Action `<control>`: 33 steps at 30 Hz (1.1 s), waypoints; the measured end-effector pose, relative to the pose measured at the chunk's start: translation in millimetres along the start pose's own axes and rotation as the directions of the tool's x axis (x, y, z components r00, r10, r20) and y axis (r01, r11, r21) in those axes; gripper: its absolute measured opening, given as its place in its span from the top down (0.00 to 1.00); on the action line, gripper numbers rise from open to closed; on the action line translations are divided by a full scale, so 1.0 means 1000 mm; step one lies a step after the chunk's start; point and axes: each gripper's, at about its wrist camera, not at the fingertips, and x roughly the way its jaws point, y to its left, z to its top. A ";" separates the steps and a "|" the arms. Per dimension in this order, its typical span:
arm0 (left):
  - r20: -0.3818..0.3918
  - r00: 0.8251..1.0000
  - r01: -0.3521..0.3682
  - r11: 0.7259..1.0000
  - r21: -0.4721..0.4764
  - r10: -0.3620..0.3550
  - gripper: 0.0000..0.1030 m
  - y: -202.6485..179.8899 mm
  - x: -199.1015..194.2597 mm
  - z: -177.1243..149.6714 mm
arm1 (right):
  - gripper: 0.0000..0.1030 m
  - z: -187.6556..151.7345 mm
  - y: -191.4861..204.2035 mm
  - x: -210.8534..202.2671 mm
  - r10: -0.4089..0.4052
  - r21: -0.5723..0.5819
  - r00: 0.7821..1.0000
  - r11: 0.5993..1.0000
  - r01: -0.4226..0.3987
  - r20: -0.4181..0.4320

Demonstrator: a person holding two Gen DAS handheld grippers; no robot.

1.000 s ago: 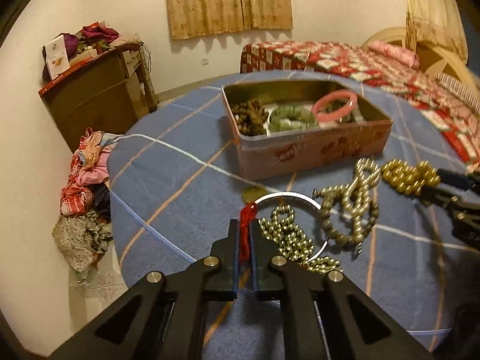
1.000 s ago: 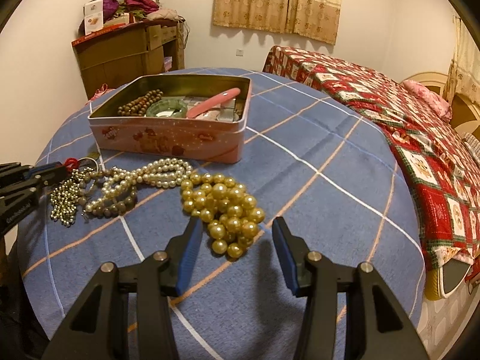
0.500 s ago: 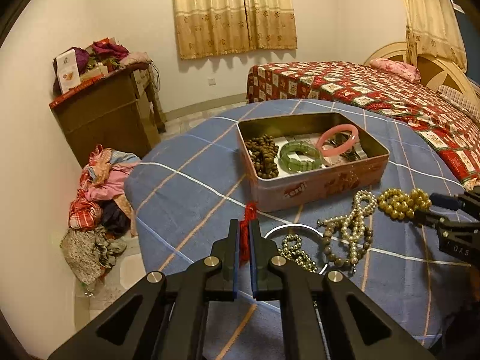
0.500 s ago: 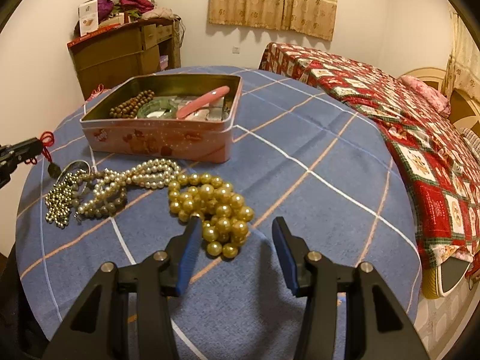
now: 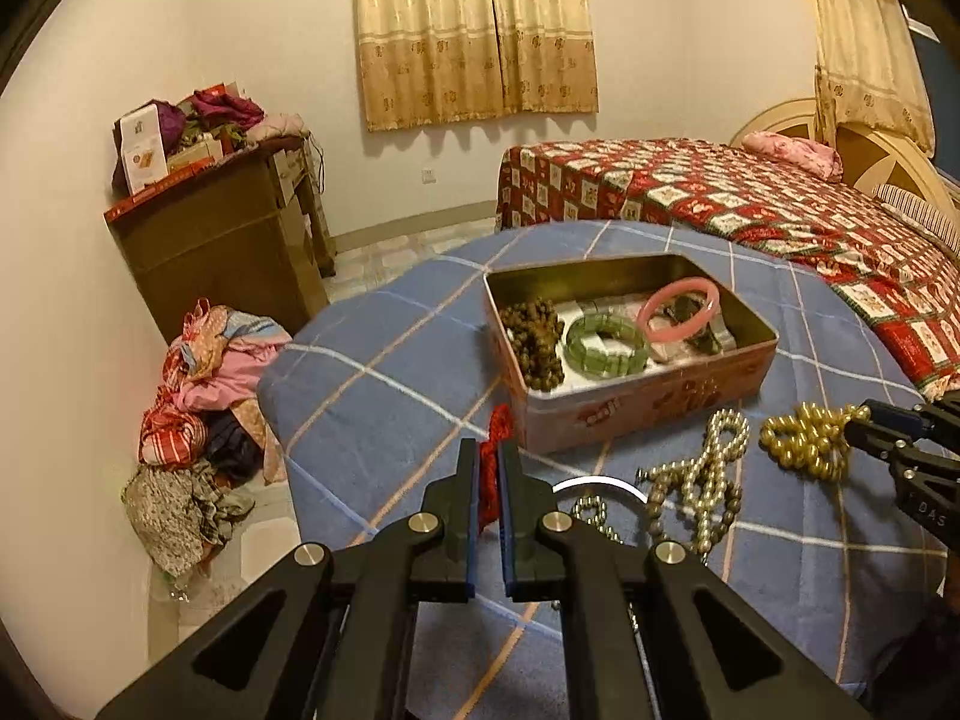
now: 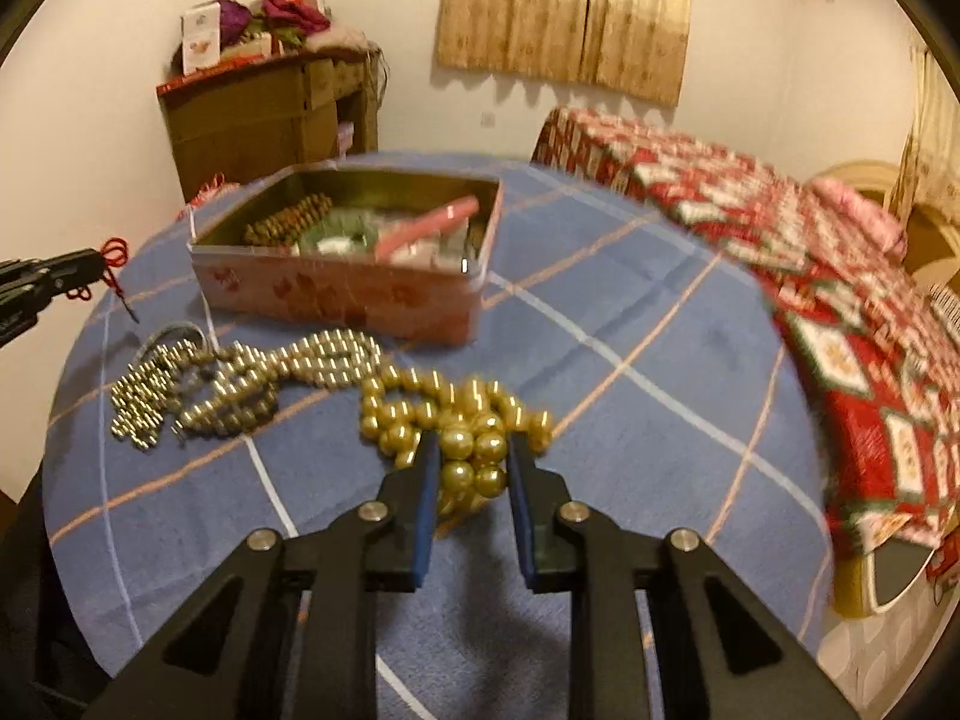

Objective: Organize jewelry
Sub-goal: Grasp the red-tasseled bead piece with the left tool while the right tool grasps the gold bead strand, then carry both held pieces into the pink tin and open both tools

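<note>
My left gripper is shut on a red cord and holds it above the blue checked table; it also shows in the right wrist view. My right gripper has its jaws around the gold bead necklace, close to the beads but with gaps showing. A pearl necklace and small silver beads with a silver bangle lie to the left. The pink tin holds a pink bangle, a green bracelet and brown beads.
A bed with a red patterned cover stands right of the table. A brown cabinet and a pile of clothes on the floor are at the left. The table edge falls off near my left gripper.
My left gripper has risen and pulled back with the red cord. My right gripper has moved forward onto the gold bead necklace and narrowed around it.
</note>
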 end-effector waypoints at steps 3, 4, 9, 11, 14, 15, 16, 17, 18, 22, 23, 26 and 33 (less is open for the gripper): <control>0.025 1.000 0.002 1.000 0.010 -0.002 0.96 -0.002 -0.007 0.010 | 0.77 0.009 0.002 -0.012 -0.012 -0.011 0.999 1.000 0.013 0.042; 0.032 0.999 0.003 1.000 0.014 -0.004 0.96 -0.003 -0.008 0.013 | 0.77 0.011 0.004 -0.016 -0.017 -0.018 0.998 1.000 0.018 0.055; 0.058 0.998 0.009 1.000 0.029 -0.011 0.96 -0.008 -0.013 0.028 | 0.77 0.026 0.005 -0.031 -0.020 -0.043 0.994 0.999 0.025 0.108; 0.067 0.998 0.012 0.999 0.041 -0.014 0.96 -0.011 -0.013 0.034 | 0.77 0.033 0.005 -0.037 -0.018 -0.045 0.992 0.999 0.024 0.128; 0.079 0.997 0.020 0.998 0.051 -0.024 0.96 -0.015 -0.014 0.042 | 0.77 0.041 0.002 -0.042 -0.016 -0.043 0.988 0.999 0.023 0.152; 0.083 0.996 0.023 0.998 0.053 -0.028 0.96 -0.016 -0.014 0.045 | 0.77 0.044 0.001 -0.045 -0.016 -0.041 0.987 0.999 0.023 0.161; 0.088 0.996 0.022 0.998 0.058 -0.027 0.96 -0.018 -0.014 0.049 | 0.77 0.047 0.000 -0.047 -0.016 -0.038 0.985 0.999 0.023 0.171; 0.093 0.995 0.020 0.998 0.064 -0.026 0.96 -0.019 -0.014 0.051 | 0.77 0.049 -0.001 -0.049 -0.016 -0.036 0.984 0.999 0.022 0.177; 0.097 0.995 0.017 0.997 0.069 -0.024 0.96 -0.020 -0.013 0.055 | 0.77 0.052 -0.001 -0.050 -0.015 -0.034 0.983 0.999 0.022 0.183; 0.107 0.994 0.004 0.997 0.082 -0.013 0.96 -0.023 -0.009 0.066 | 0.77 0.067 -0.003 -0.049 -0.018 -0.035 0.976 0.999 0.027 0.216; 0.108 0.994 0.001 0.996 0.084 -0.010 0.96 -0.023 -0.008 0.069 | 0.77 0.071 -0.002 -0.049 -0.020 -0.034 0.975 0.999 0.028 0.223; 0.105 0.994 -0.002 0.996 0.087 -0.007 0.96 -0.025 0.000 0.078 | 0.77 0.081 -0.003 -0.045 -0.011 -0.032 0.972 0.999 0.019 0.235; 0.095 0.995 -0.024 0.994 0.103 0.014 0.96 -0.029 0.020 0.092 | 0.77 0.103 0.001 -0.033 -0.007 -0.052 0.967 0.998 0.020 0.254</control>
